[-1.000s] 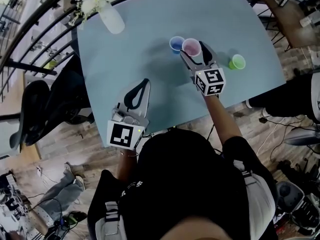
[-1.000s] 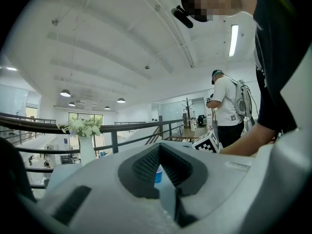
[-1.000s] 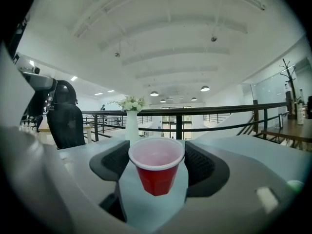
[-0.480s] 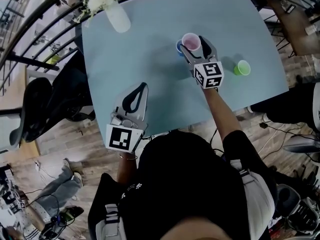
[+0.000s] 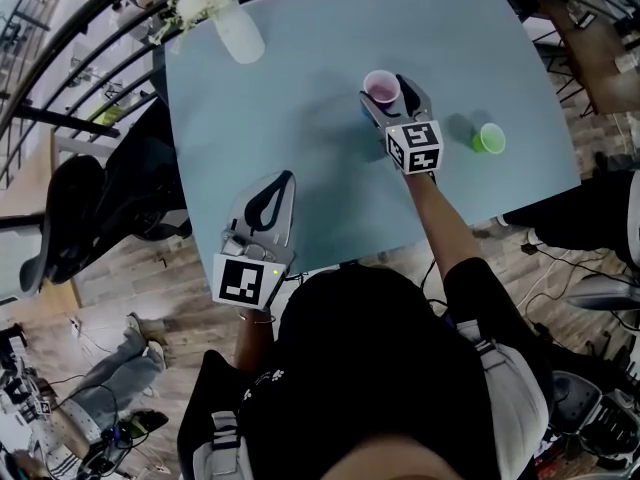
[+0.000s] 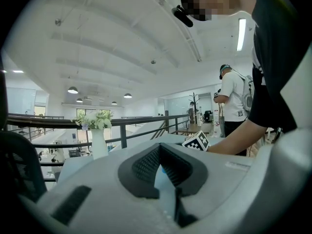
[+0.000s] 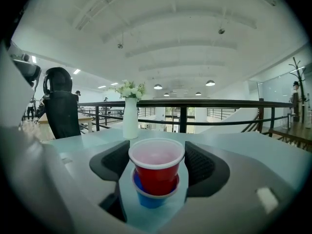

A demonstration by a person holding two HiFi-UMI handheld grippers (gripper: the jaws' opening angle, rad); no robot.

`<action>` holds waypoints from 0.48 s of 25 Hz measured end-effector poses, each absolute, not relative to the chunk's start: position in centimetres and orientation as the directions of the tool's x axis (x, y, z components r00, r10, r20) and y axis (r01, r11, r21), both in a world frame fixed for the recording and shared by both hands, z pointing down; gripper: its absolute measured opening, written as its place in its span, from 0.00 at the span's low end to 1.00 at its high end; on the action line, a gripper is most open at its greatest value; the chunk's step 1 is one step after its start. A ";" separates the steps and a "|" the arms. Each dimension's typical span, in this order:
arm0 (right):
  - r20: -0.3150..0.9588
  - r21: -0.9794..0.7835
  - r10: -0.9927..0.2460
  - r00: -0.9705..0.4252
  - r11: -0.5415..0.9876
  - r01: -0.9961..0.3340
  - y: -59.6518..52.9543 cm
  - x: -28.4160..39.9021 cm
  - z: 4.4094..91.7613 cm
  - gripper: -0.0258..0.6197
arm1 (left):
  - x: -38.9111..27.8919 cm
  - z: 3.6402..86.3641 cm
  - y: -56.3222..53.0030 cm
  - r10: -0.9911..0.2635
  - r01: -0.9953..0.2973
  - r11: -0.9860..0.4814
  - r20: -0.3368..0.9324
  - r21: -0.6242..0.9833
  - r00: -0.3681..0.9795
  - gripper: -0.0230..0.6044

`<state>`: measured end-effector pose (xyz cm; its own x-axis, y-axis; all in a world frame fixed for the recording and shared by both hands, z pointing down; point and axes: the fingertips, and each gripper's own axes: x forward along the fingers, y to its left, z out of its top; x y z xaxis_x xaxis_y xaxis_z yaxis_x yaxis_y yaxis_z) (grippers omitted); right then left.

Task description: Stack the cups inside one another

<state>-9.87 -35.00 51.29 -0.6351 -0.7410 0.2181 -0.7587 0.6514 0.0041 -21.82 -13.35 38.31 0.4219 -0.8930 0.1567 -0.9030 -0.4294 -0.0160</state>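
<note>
Blue cup [image 7: 148, 199] half hidden under red cup [image 7: 157, 172]

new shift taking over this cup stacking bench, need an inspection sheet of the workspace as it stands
surface: pale blue table, no spill seen
job's things: red cup sits partway inside blue cup; green cup stands alone to the right
clutter: white vase with flowers at the far left corner
grippers: right gripper closed on the red cup; left gripper shut, empty, above the table's near edge
cables: loose cables on the wood floor
surroundings: railing; black chair
</note>
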 end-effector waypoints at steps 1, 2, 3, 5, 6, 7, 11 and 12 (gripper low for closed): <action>0.227 0.004 -0.739 -0.634 0.652 -0.758 -34.9 -10.0 51.6 0.58 | -21.9 38.4 -13.3 -0.893 -0.904 -0.428 0.160 -0.016 0.420 0.02; 0.233 0.003 -0.736 -0.635 0.653 -0.757 -34.9 -10.0 51.8 0.58 | -21.9 38.5 -13.2 -0.893 -0.904 -0.426 0.162 -0.014 0.419 0.02; 0.239 0.001 -0.733 -0.637 0.656 -0.755 -34.8 -10.1 52.1 0.58 | -22.0 38.5 -13.2 -0.894 -0.905 -0.425 0.164 -0.013 0.418 0.02; 0.255 0.000 -0.728 -0.637 0.659 -0.752 -34.7 -10.2 52.5 0.58 | -21.9 38.6 -13.2 -0.893 -0.905 -0.425 0.167 -0.012 0.417 0.02; 0.264 0.000 -0.726 -0.635 0.659 -0.752 -34.7 -10.3 52.8 0.58 | -21.9 38.6 -13.3 -0.893 -0.905 -0.426 0.168 -0.013 0.418 0.02; 0.274 0.000 -0.724 -0.634 0.659 -0.752 -34.7 -10.3 53.0 0.58 | -21.8 38.6 -13.3 -0.892 -0.904 -0.428 0.168 -0.014 0.420 0.02; 0.324 0.010 -0.711 -0.624 0.662 -0.750 -34.3 -10.2 54.4 0.58 | -21.5 38.6 -13.1 -0.889 -0.901 -0.434 0.165 -0.013 0.427 0.02; 0.334 0.012 -0.709 -0.621 0.662 -0.749 -34.2 -10.2 54.8 0.58 | -21.5 38.7 -13.0 -0.889 -0.900 -0.435 0.165 -0.013 0.427 0.02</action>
<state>-10.15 -34.19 54.75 -0.6209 -0.7091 0.3342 -0.7495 0.6619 0.0122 -21.45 -13.03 38.70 0.4271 -0.8891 0.1648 -0.9004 -0.4348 -0.0126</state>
